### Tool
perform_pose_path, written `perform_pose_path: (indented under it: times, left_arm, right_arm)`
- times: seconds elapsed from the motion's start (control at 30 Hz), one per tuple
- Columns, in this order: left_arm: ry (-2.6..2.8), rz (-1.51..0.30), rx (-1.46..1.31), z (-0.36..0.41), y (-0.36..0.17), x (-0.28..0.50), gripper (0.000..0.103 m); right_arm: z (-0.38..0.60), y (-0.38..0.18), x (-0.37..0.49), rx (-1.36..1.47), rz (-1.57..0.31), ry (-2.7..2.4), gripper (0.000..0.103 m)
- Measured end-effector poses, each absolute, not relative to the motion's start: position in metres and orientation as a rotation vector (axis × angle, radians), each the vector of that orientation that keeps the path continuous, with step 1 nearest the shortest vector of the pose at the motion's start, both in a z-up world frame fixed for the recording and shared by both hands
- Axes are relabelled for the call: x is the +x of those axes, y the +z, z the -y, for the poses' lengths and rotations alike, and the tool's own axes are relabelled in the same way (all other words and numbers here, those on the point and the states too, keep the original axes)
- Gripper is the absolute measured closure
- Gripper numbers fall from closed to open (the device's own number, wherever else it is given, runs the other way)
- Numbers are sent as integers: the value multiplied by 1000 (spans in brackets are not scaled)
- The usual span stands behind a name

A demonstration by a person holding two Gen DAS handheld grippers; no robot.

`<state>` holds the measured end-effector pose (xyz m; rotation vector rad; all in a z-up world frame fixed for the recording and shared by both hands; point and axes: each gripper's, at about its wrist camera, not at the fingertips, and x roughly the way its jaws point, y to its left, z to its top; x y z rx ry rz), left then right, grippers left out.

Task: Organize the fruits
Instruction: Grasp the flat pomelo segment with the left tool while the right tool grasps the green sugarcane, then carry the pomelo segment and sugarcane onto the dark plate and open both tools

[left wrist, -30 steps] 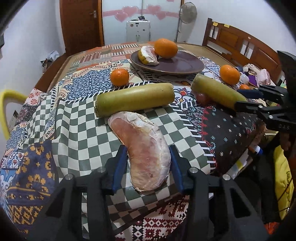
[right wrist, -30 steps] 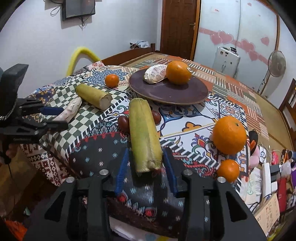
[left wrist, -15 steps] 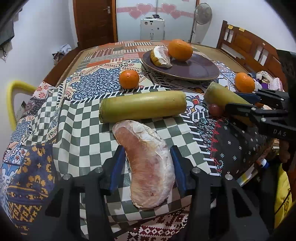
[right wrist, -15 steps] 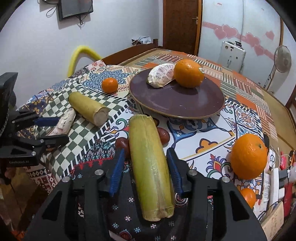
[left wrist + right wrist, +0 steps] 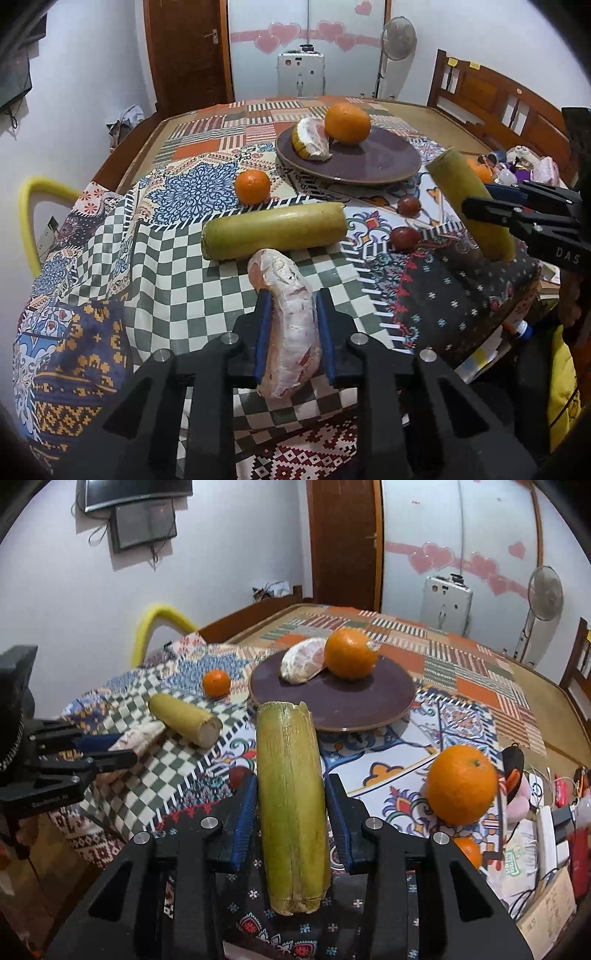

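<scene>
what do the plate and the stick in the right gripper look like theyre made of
Plate: probably glazed ceramic, dark purple-brown, with a soft sheen and a thin bright rim highlight; plastic can't be ruled out. Stick held in the right gripper: looks like a sugarcane section, with a yellow-green, waxy, lengthwise-streaked rind and a fibrous cut end.

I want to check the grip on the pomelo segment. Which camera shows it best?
The left wrist view: the peeled pomelo segment fills the centre, pinched in the left gripper. The right wrist view shows only its tip poking out of that gripper at the far left, mostly hidden.
</scene>
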<state>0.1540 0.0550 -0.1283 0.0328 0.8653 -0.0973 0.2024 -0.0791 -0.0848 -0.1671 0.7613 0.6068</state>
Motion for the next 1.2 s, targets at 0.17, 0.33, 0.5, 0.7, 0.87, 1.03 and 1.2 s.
perform_pose_path:
  times: [0.17,0.33,0.5,0.7,0.87,1.03,1.2]
  left_arm:
    - [-116,-829,21,-51,-113,151,80]
    - [-128,-763,31,-45,-89,154,81]
    - [-138,-720,24,-40,-72,170,81]
    - [-148,-684,23,-33,-62,201,81]
    - [-156,-675,21,-27,-62,229,81]
    - [-161,-672,11,-22,-63,257,81]
    - [-170,-684,5,-17,-65,289,81]
  right_arm:
    - [88,-72,205,-145,-725,586,69]
    - [93,-64,214,-122,-706,568,69]
    - [96,-58,223,-110,-690,556,69]
    - [98,-52,238,-97,-678,541,69]
    - [98,-48,252,-101,-670,523,69]
    - [97,-49,271,-99,-674,511,69]
    - [93,-54,291,-119,-686,488,69]
